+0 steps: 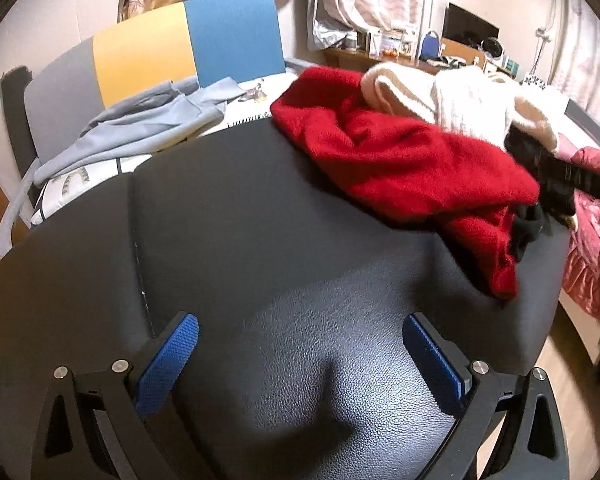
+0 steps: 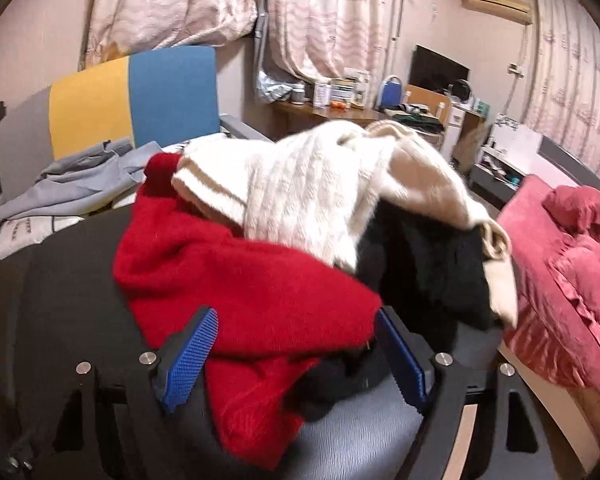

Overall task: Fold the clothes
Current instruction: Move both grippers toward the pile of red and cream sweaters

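A heap of clothes lies on a black leather surface (image 1: 240, 220): a red sweater (image 1: 400, 160) (image 2: 236, 280), a cream knit sweater (image 1: 460, 100) (image 2: 312, 192) on top, and a black fuzzy garment (image 2: 424, 264) (image 1: 540, 184) at the right. My left gripper (image 1: 300, 328) is open over bare leather, well short of the red sweater. My right gripper (image 2: 296, 320) is open with the red sweater's near edge lying between its blue pads (image 2: 192, 356); the jaws stand wide apart and do not pinch it.
A grey garment (image 1: 140, 124) (image 2: 72, 184) lies on a printed pillow (image 1: 80, 180) before a grey, yellow and blue chair back (image 1: 172, 44) at the left. A pink bedspread (image 2: 572, 288) is at the right. A cluttered desk (image 2: 340, 110) and curtains (image 2: 328, 20) stand behind.
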{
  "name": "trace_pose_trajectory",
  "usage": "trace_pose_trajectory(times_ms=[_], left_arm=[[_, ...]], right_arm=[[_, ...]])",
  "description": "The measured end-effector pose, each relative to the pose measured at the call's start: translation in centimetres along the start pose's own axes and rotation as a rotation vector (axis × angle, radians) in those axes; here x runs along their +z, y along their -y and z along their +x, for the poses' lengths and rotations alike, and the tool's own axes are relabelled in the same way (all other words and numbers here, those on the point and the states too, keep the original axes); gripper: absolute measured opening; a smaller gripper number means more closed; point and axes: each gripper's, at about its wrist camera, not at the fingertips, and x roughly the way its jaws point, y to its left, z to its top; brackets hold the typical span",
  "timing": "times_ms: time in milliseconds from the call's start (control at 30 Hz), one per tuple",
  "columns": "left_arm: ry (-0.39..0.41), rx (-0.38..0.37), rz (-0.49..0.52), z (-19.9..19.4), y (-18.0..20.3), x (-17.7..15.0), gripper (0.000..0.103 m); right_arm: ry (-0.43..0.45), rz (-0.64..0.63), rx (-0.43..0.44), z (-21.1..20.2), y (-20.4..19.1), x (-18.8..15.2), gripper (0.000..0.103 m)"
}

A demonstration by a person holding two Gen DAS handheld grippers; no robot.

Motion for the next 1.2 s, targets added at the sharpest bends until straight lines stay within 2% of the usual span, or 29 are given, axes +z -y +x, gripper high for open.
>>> trace_pose_trajectory(times_ms=[333, 400, 533, 700, 833, 967, 1067, 1200], left_arm=[[-0.068, -0.001, -0.035, 1.5, -1.2, -1.7, 0.103], [-0.076, -0.003, -0.033, 1.8, -1.3, -1.9, 0.103], [-0.089, 0.003, -0.037, 2.5, -1.4, -2.0, 0.103], [-0.102, -0.011, -0.023, 2.7, -1.4, -2.4, 0.103], [-0.110, 0.005, -0.005, 2.7, -1.8, -2.9, 0.103], [-0.116, 0.019, -0.035, 2.8, -2.8, -3.1, 0.103], [-0.131, 0.016, -0.074, 3.2, -3.4, -3.4, 0.103], [-0.121, 0.011, -0.068, 2.9, -3.1, -3.6, 0.103]], right_arm=[[-0.100, -0.003, 0.039, 9.9, -2.3, 6.1, 0.083], [-0.089, 0.009, 0.007, 10.5, -1.5, 6.4, 0.083], [-0.051, 0.126, -0.008, 11.7, 0.7, 8.0, 0.083], [-0.116, 0.227, -0.014, 15.3, 1.9, 9.6, 0.083], [-0.155, 0.176, -0.073, 17.5, 0.9, 10.0, 0.083], [-0.136, 0.202, -0.058, 17.1, 0.7, 9.4, 0.083], [-0.143, 0.157, 0.030, 15.7, -1.1, 8.0, 0.083], [-0.259, -0.080, 0.137, 15.5, -6.0, 5.1, 0.084]])
